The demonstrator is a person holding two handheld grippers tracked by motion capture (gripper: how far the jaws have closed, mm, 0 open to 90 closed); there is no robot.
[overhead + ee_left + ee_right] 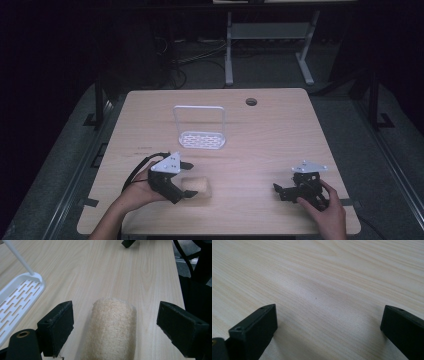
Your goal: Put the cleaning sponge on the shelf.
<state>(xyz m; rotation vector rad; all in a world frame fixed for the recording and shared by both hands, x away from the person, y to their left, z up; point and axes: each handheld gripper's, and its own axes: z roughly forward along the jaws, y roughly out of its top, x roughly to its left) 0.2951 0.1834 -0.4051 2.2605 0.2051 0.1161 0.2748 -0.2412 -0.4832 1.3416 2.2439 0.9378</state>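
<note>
A tan, rough-textured roll lies on its side on the wooden table, near the front left. My left gripper is open, and its two black jaws stand either side of the roll without touching it. In the left gripper view the roll sits between the spread jaws of that gripper, with gaps on both sides. My right gripper rests at the front right, held by a hand. It is open and has nothing in it. In the right gripper view its jaws frame bare wood.
A white slotted rack with a tall wire handle stands behind the roll at mid-table; its base shows at the left of the left gripper view. A round cable hole is near the far edge. Dark floor and desk legs lie beyond.
</note>
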